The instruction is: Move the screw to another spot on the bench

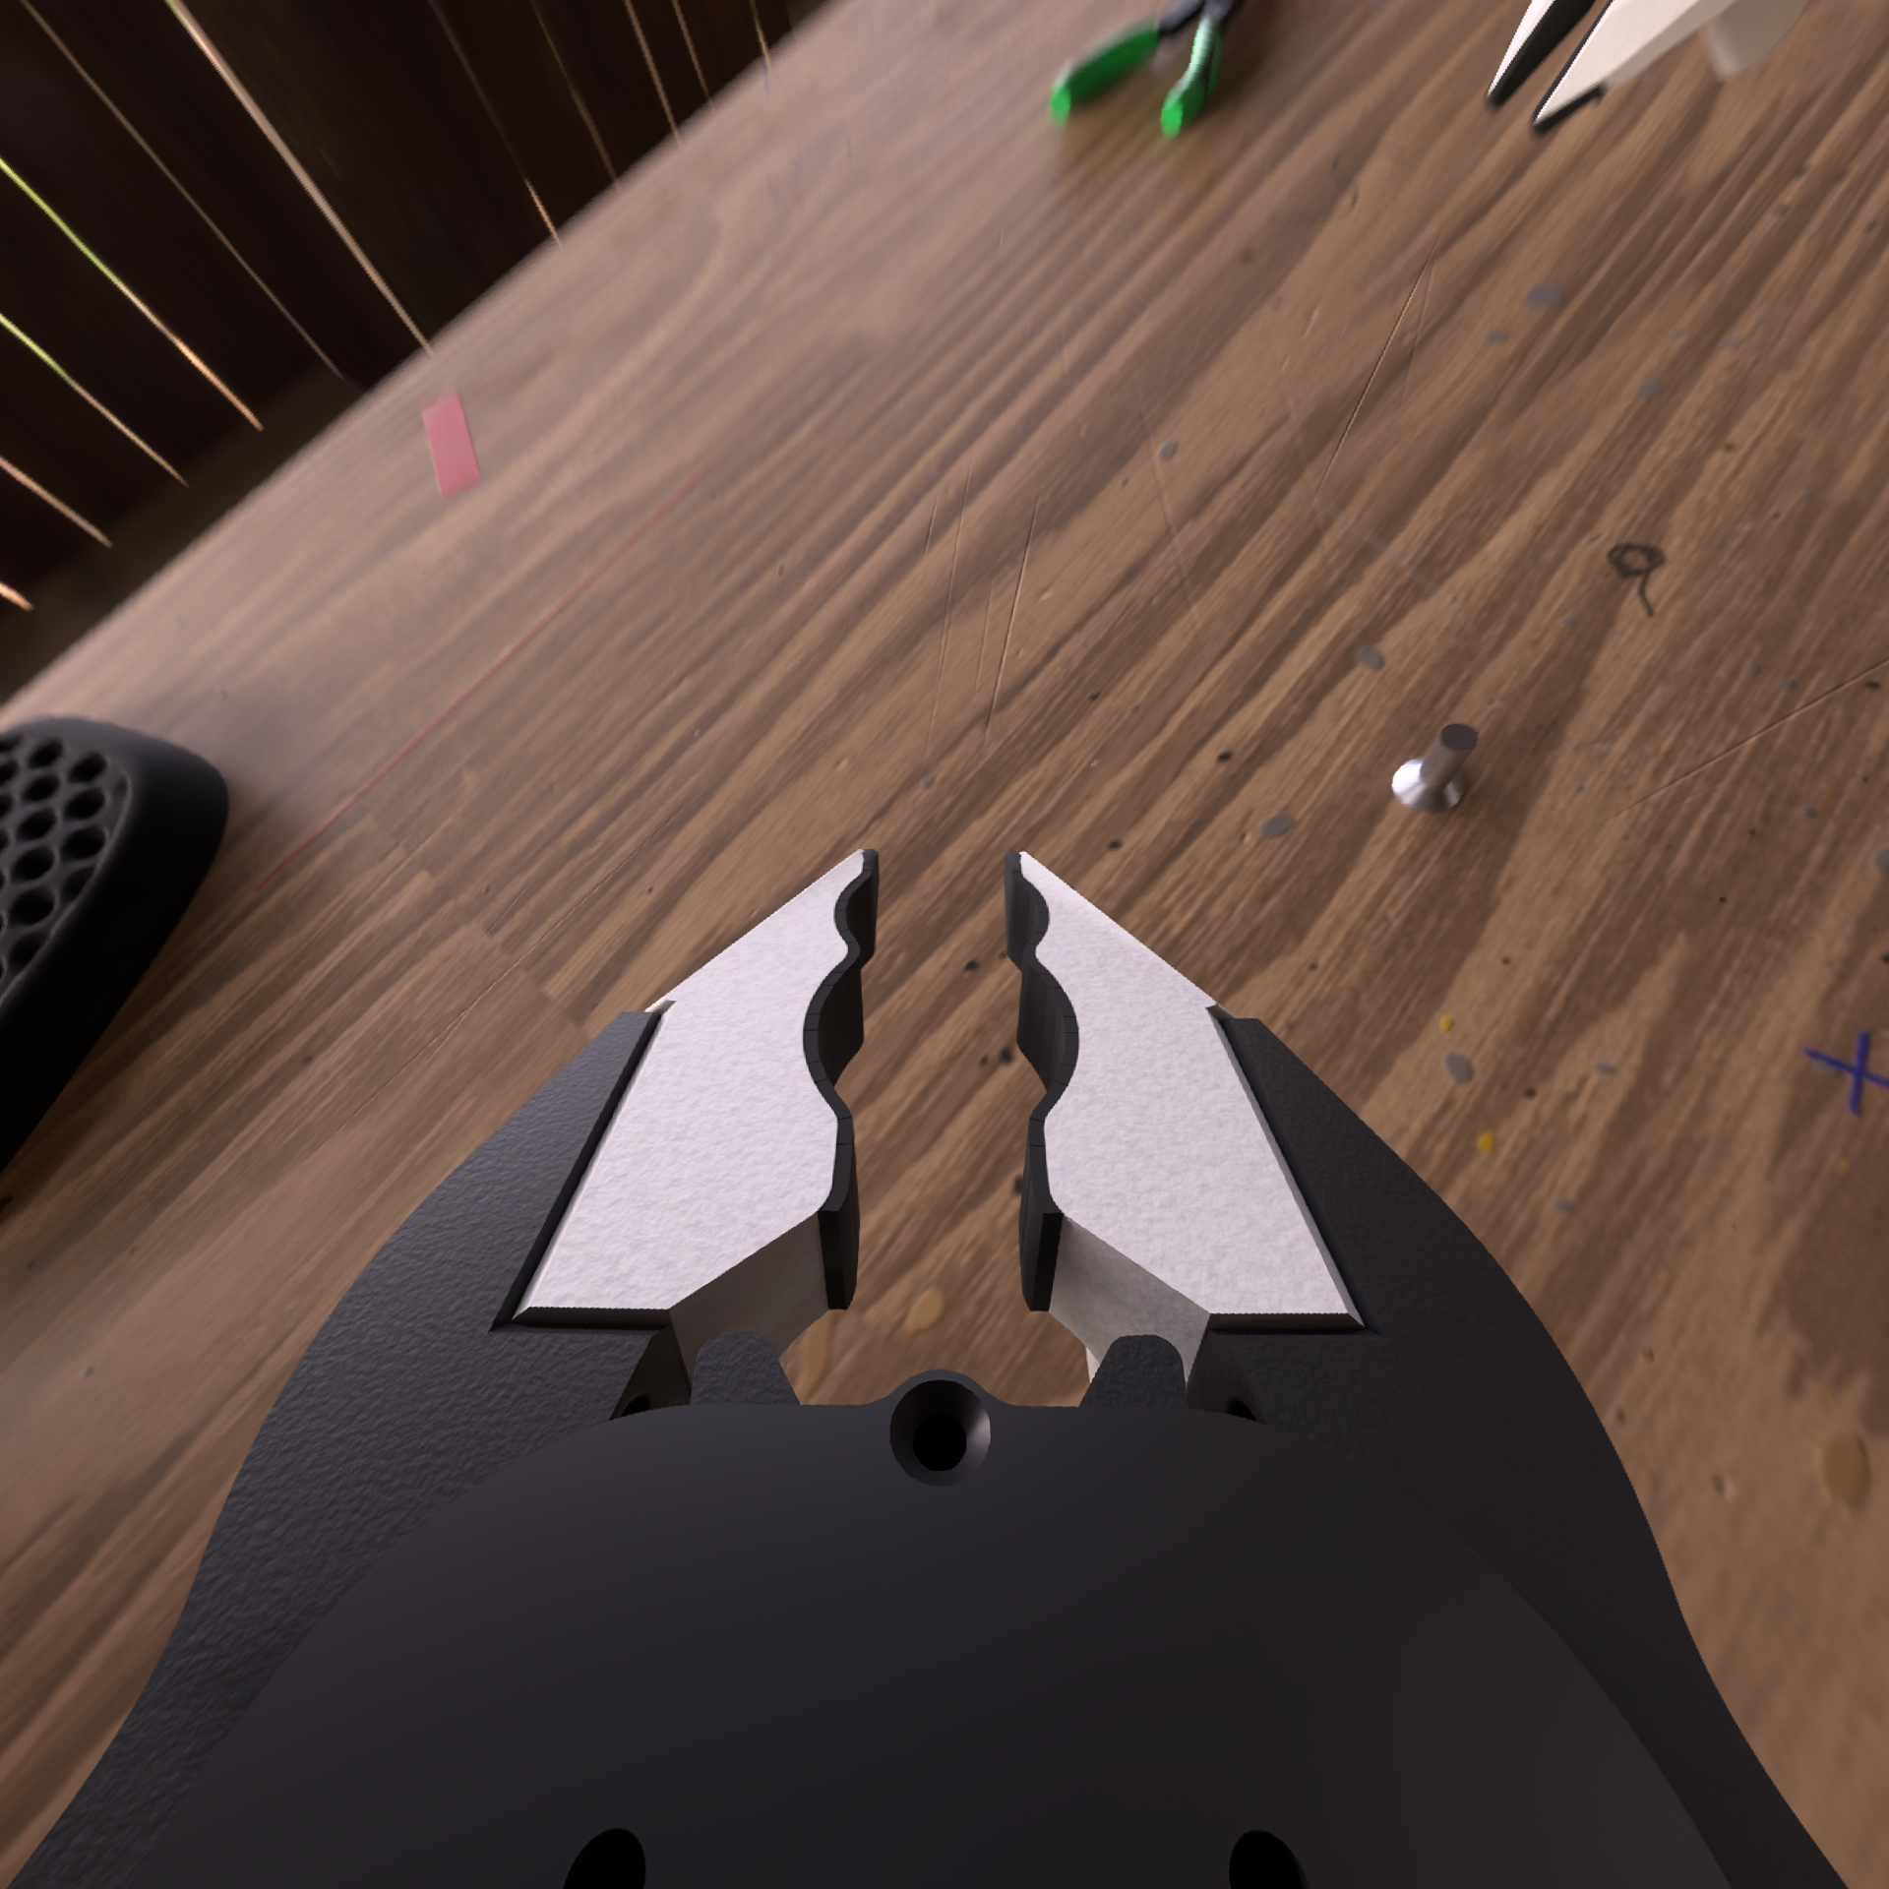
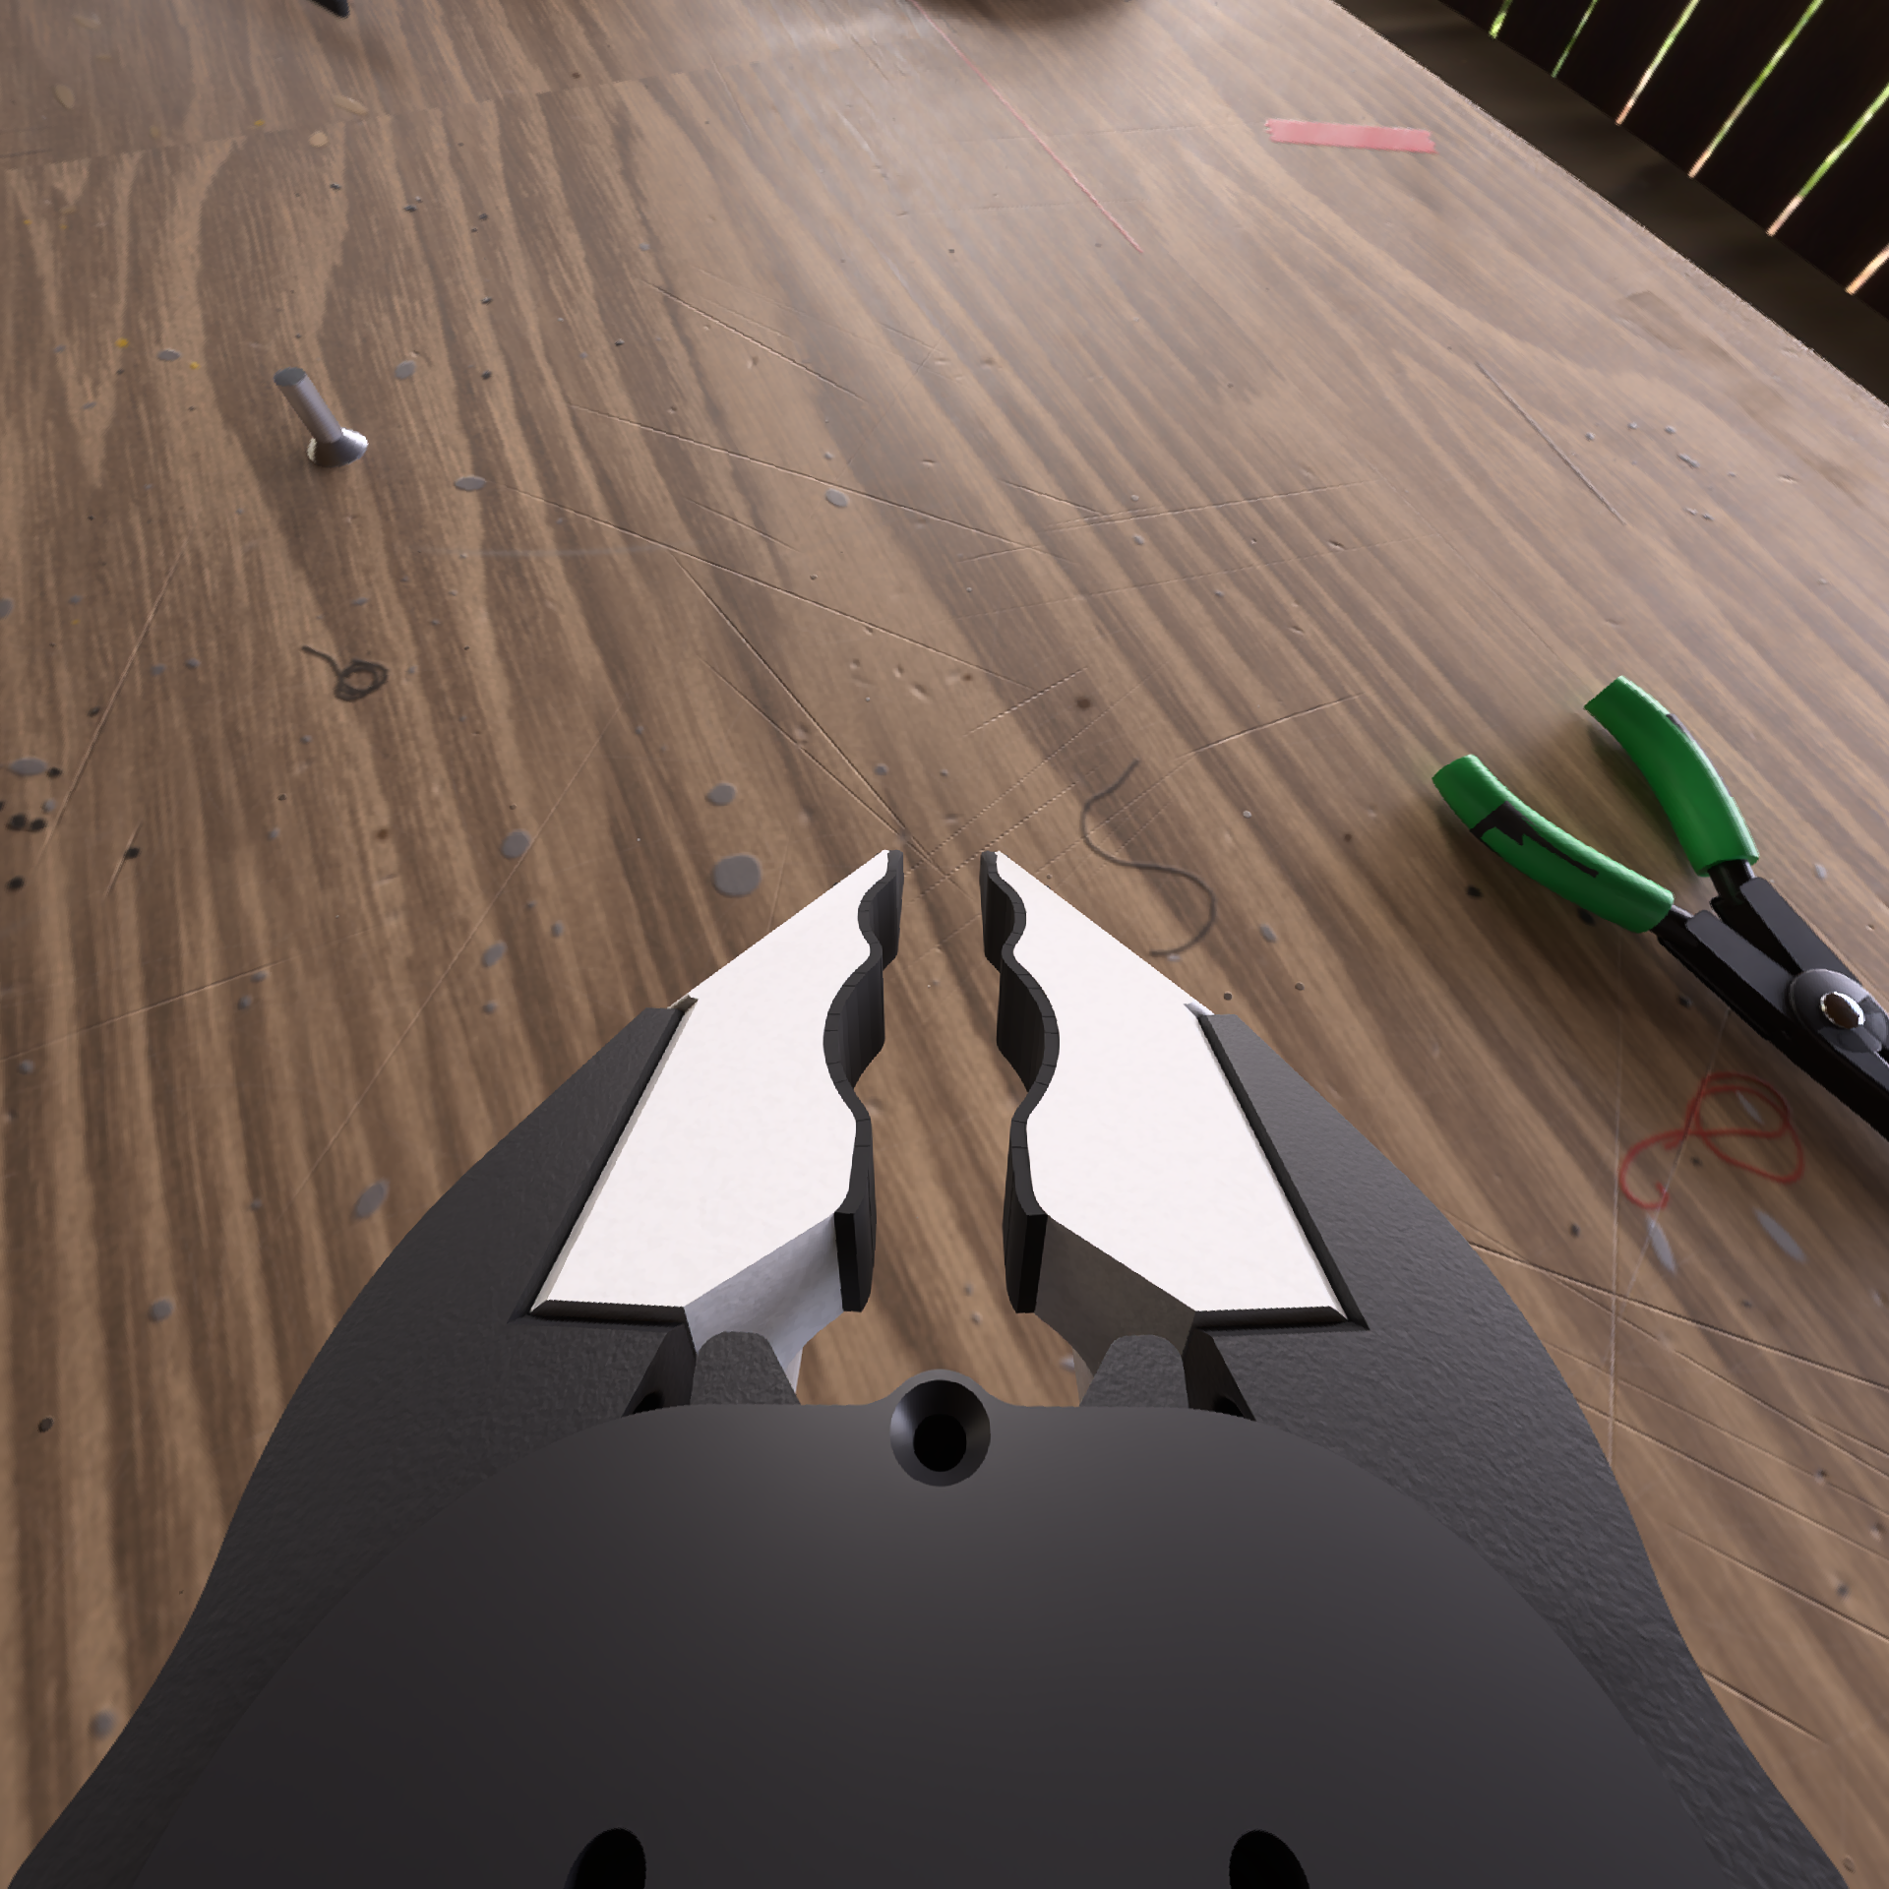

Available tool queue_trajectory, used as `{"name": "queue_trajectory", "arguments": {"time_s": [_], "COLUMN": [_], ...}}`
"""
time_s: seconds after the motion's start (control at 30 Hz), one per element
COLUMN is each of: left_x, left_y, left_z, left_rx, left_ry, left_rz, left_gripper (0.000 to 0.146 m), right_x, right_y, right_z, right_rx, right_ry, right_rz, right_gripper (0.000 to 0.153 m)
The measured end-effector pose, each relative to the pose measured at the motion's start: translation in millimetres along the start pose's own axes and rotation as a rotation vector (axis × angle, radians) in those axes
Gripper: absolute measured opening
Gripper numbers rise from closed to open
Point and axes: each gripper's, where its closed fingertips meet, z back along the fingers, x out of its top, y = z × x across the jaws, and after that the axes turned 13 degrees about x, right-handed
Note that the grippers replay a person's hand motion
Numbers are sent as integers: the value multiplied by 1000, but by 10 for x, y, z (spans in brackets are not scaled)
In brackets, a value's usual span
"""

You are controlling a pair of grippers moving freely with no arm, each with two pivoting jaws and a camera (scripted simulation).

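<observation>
In the left wrist view we see the left gripper at the bottom centre of the frame, its jaws parted with only bare bench showing between them. The screw stands head-down on the wood at the right of the frame, a little above and well to the right of the fingertips, touching nothing else. A pair of green-handled pliers lies at the top centre, and the tips of the right gripper show at the upper right. A pink strip of tape sits at the upper left, and a black perforated object at the left edge.

In the right wrist view we see the right gripper at the bottom centre, jaws slightly apart and holding nothing. The screw is at the upper left, far from the fingertips. The pliers lie at the right edge, above a red scribble, and the tape lies at the upper right.
</observation>
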Motion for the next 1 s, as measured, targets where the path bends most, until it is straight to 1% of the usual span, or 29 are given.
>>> {"name": "queue_trajectory", "arguments": {"time_s": [0.1,0.17,0.3,0.37,0.5,0.63,0.8,1.0], "left_x": [-31,-59,-196,-248,-265,-296,-359,-325], "left_y": [201,277,346,326,330,336,350,408], "left_z": [-13,-66,-251,-341,-460,-529,-579,-561], "left_rx": [-41,-52,-29,-49,-75,-94,-99,-81], "left_ry": [157,241,405,458,501,539,592,593], "left_rz": [-37,-107,-300,-330,-340,-347,-393,-391], "left_gripper": [33,34,34,33,27,33,32,32], "right_x": [0,3,13,18,24,27,32,41], "right_y": [10,15,23,29,42,55,64,65], "right_z": [-2,-2,8,12,17,18,21,30], "right_rx": [7,10,17,23,32,41,51,58], "right_ry": [1,0,-11,-17,-24,-26,-31,-42], "right_rz": [4,5,2,-1,0,1,0,-7], "right_gripper": [15,15,14,14,14,14,14,14]}}
